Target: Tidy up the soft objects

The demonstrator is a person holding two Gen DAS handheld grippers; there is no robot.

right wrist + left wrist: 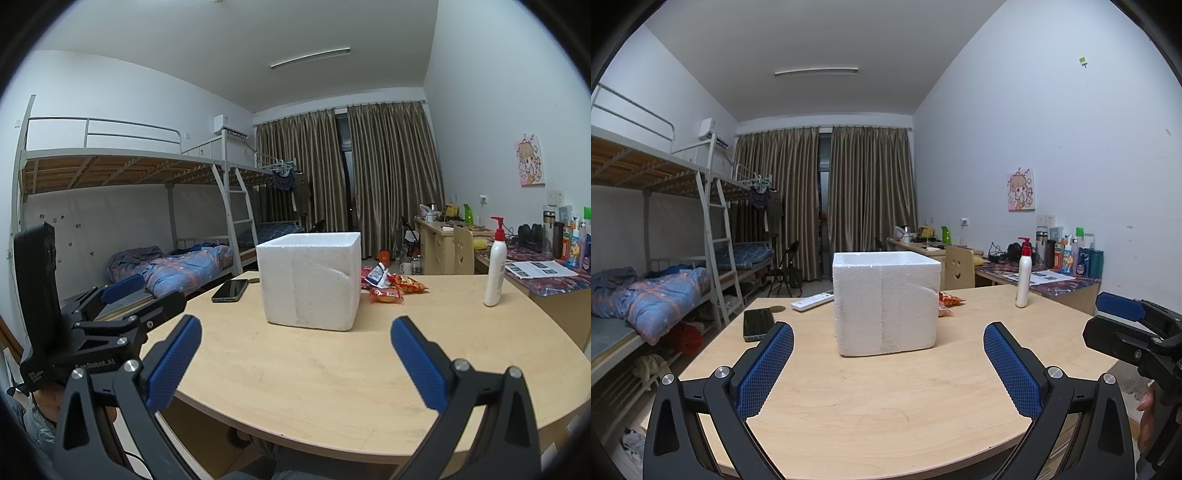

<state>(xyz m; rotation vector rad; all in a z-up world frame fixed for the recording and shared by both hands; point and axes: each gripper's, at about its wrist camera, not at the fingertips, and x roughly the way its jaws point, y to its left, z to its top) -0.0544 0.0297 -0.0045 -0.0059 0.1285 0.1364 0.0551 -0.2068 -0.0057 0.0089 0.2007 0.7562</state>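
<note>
Both mine spread, empty: left gripper [888, 341], right gripper [295, 338] | risk: snack packets [391, 288] half-hidden behind foam box [310, 278]; I may nudge box, crush packets.

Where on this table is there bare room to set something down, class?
The widest bare patch lies between the foam box and the near table edge, where both open grippers hover. Another lies between the snack packets and the lotion bottle. It is crowded beside the box: phone and remote on one side, packets on the other.
</note>
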